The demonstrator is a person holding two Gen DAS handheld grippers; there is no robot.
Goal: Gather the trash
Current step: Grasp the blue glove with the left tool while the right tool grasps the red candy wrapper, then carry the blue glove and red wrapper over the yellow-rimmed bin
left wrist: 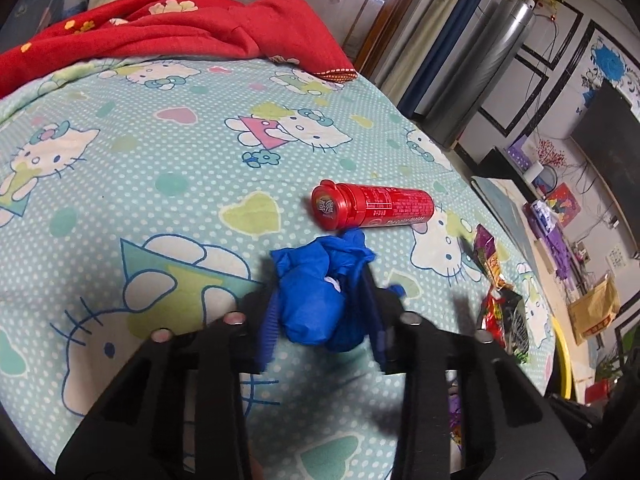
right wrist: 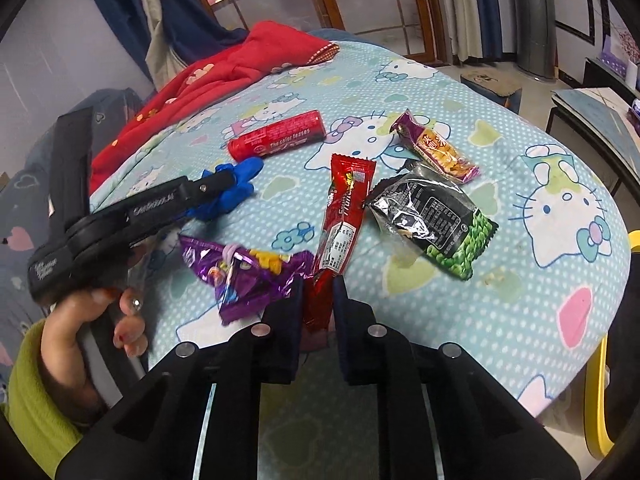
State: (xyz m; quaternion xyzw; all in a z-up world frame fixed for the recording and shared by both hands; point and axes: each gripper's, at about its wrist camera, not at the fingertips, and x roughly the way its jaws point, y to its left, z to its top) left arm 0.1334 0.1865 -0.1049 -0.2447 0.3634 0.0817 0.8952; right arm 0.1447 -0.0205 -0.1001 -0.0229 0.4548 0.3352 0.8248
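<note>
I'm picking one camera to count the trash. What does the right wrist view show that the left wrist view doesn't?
Only the right wrist view: the long red wrapper between the right gripper fingers, a black-green packet, the person's hand. Only the left: a dark screen on the wall. Both: the red tube, the blue glove in the left gripper.

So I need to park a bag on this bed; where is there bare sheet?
Free: the stretch right of the green pea packet, toward the bed's edge, and the sheet between the red blanket and the red tube. Crowded: the middle, where the purple wrapper, red sachet and blue wad cluster.
</note>
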